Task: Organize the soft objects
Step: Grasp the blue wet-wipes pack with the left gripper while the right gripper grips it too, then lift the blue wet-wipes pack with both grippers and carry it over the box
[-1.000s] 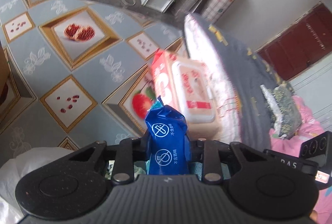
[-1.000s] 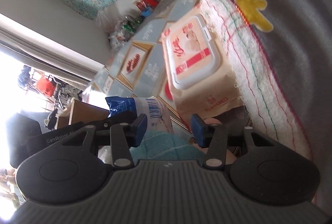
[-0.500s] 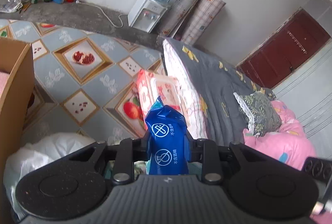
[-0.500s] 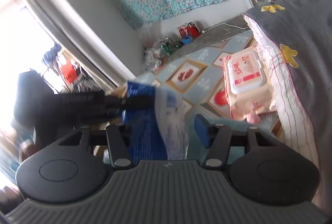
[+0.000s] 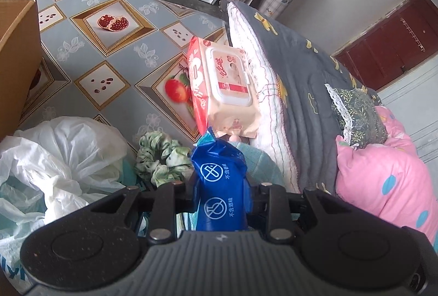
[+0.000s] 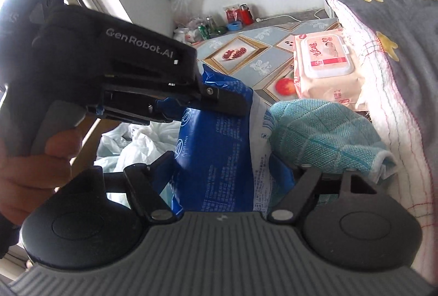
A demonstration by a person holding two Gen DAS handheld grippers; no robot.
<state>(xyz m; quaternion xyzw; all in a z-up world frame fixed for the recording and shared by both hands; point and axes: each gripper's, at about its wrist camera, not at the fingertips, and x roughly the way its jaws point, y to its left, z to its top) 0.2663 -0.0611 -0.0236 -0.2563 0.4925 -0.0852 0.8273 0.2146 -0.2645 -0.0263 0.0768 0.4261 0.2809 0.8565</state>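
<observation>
**Blue pack pinched, second claw spread around it**

At the bottom centre of the left wrist view, the left gripper point(image 5: 221, 200) pinches the blue pack point(image 5: 219, 186) upright, likely for carrying. The right wrist view alone shows the right gripper point(image 6: 232, 181) spread around the pack's lower end, perhaps for a handover. Beyond lie the teal towel point(image 6: 323, 131) and wipes packet point(image 5: 227, 88).
</observation>
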